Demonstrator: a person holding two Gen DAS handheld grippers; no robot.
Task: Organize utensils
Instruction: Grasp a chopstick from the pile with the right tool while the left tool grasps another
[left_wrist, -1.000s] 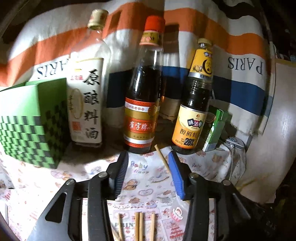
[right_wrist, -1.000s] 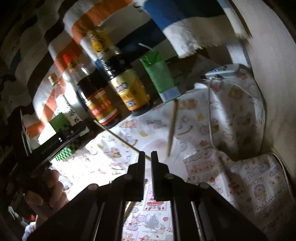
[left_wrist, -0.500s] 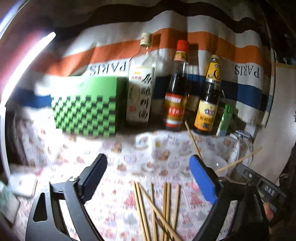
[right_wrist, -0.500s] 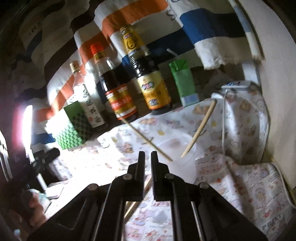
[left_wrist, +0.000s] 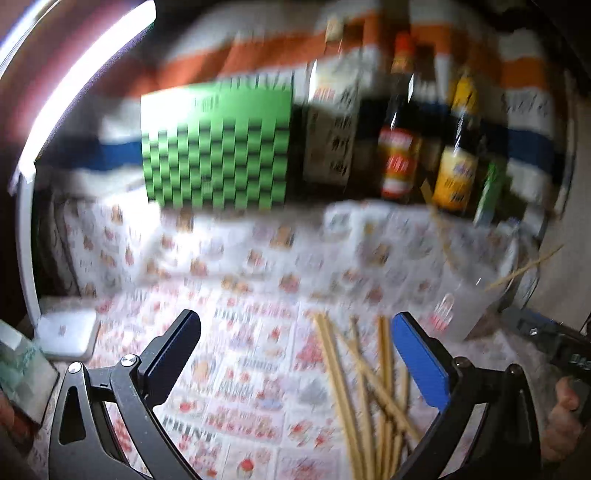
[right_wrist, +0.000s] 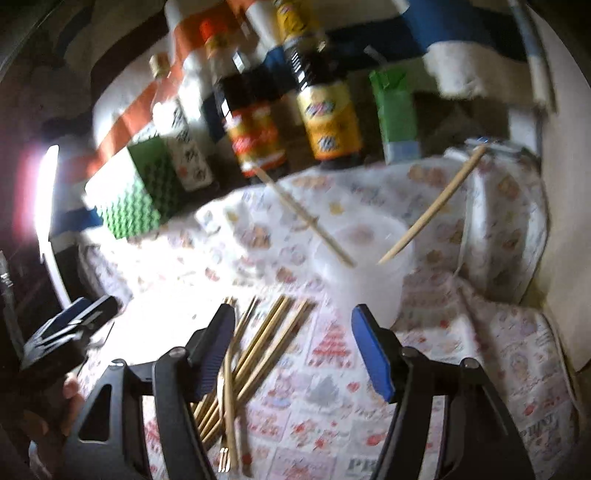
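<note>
Chopsticks (right_wrist: 258, 347) lie loose on the printed tablecloth (right_wrist: 332, 369), both grippers above them with nothing held

Left gripper (left_wrist: 295, 354) has its jaws spreading wide and empty over the bundle; right gripper (right_wrist: 291, 343) is opening too, empty, the sticks beneath its left finger. Beyond, a clear cup (right_wrist: 364, 258) holds two chopsticks (right_wrist: 432, 210) leaning apart, with sauce bottles (right_wrist: 328, 110) and a green checked box (left_wrist: 218, 147) behind
</note>
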